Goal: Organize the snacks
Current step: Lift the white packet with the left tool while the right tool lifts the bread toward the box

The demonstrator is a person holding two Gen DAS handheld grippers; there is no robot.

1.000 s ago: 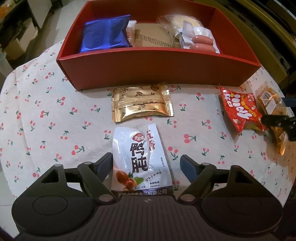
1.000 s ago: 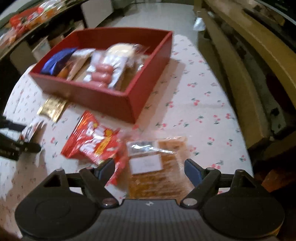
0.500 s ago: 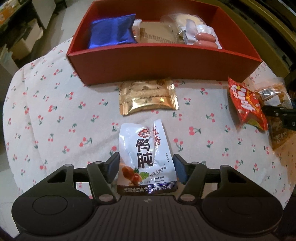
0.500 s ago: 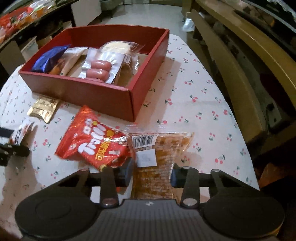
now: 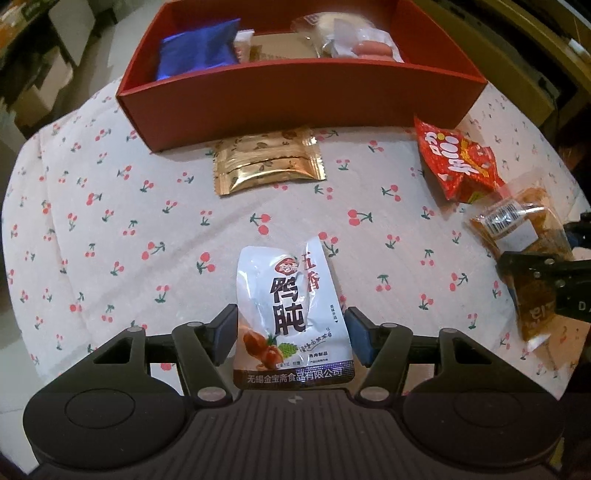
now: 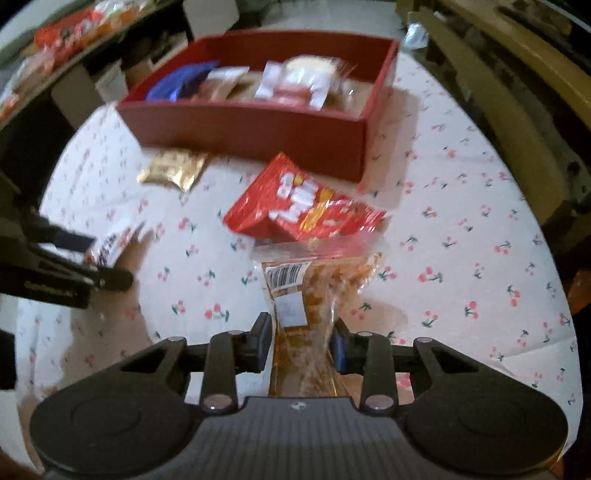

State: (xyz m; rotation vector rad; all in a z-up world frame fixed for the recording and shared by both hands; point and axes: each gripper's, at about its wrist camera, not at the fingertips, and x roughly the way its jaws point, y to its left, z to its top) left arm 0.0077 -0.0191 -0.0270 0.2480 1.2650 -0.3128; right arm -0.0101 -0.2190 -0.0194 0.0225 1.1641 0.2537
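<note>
My left gripper (image 5: 291, 334) is shut on a white snack pouch (image 5: 291, 314) with black Chinese lettering, held above the cherry-print tablecloth. My right gripper (image 6: 301, 341) is shut on a clear pack of brown pastry (image 6: 303, 295), lifted and tilted; the pack also shows in the left wrist view (image 5: 517, 232). A red snack bag (image 6: 299, 206) lies just beyond it, also visible in the left wrist view (image 5: 456, 162). A gold packet (image 5: 267, 164) lies in front of the red box (image 5: 295, 92), which holds a blue pack (image 5: 195, 53), sausages (image 5: 373, 48) and other snacks.
The round table's tablecloth (image 5: 110, 221) drops off at the left and right edges. A yellowish bench (image 6: 517, 92) stands to the right of the table. Shelves with more snacks (image 6: 66, 29) stand at the far left. The left gripper shows in the right wrist view (image 6: 74, 266).
Both grippers closed on their packs: left on the white pouch, right on the pastry pack. Both have lifted and pulled back; the right view is blurred with motion.
</note>
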